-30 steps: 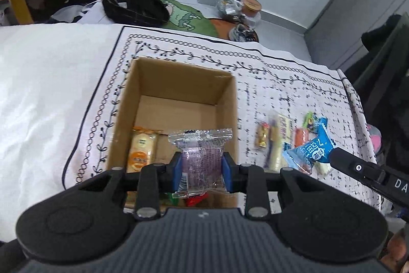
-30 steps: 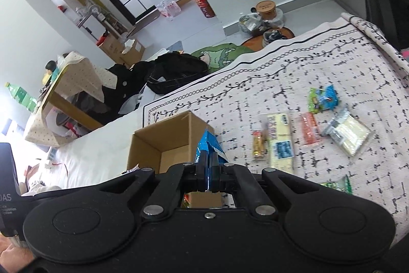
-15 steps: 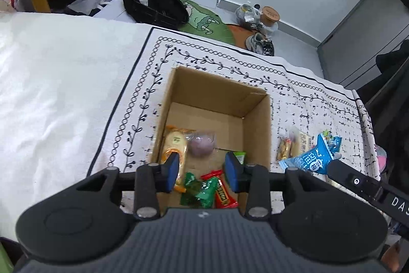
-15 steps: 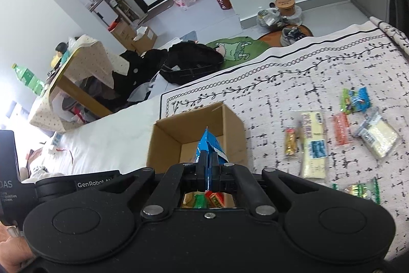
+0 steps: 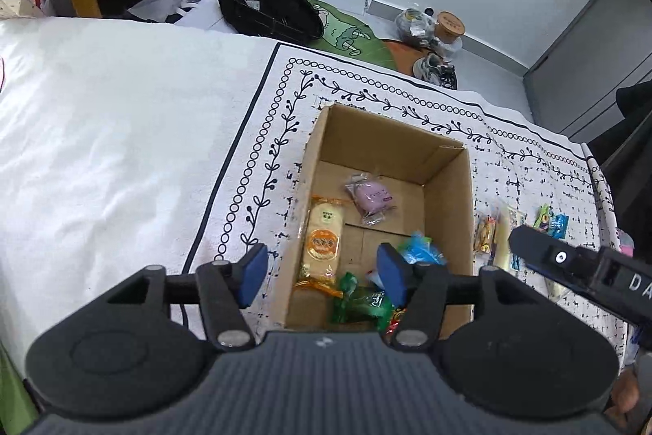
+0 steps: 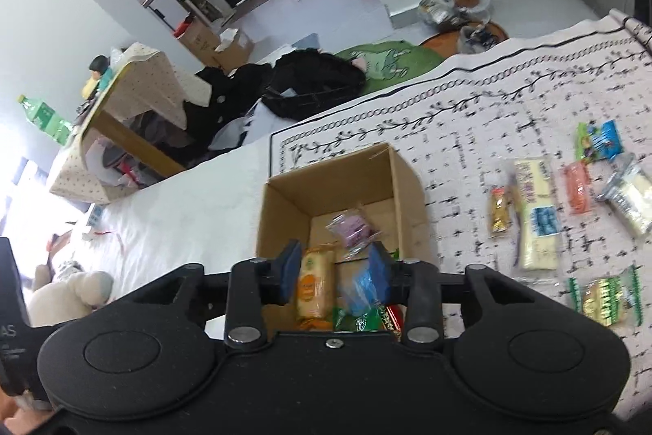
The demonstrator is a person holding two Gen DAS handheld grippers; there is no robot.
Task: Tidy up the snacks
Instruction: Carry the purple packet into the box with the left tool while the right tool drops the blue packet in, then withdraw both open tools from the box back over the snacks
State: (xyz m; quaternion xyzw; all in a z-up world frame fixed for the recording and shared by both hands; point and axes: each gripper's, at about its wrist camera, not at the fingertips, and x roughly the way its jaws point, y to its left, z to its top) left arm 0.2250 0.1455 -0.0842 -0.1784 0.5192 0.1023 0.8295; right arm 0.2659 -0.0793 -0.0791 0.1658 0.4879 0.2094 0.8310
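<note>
Both grippers (image 5: 322,274) (image 6: 334,272) now open; blue pkt (image 6: 362,290) dropped.

Soft, even daylight; both fisheye views bend strongly at the edges.

The room is bright and shadows are faint: the cardboard box (image 5: 448,198) throws only mild shade on its inner walls. In the right wrist view a blown-out white patch (image 6: 28,198) at the left edge suggests a window there, though its source is hard to make out. The white sheet (image 5: 102,133) is near overexposed in the left wrist view. That view is fairly sharp; the right wrist view is softer, and the loose snacks (image 6: 534,215) on the patterned cloth (image 6: 468,133) look smeared, probably motion blur. Straight lines curve towards each frame's border.
</note>
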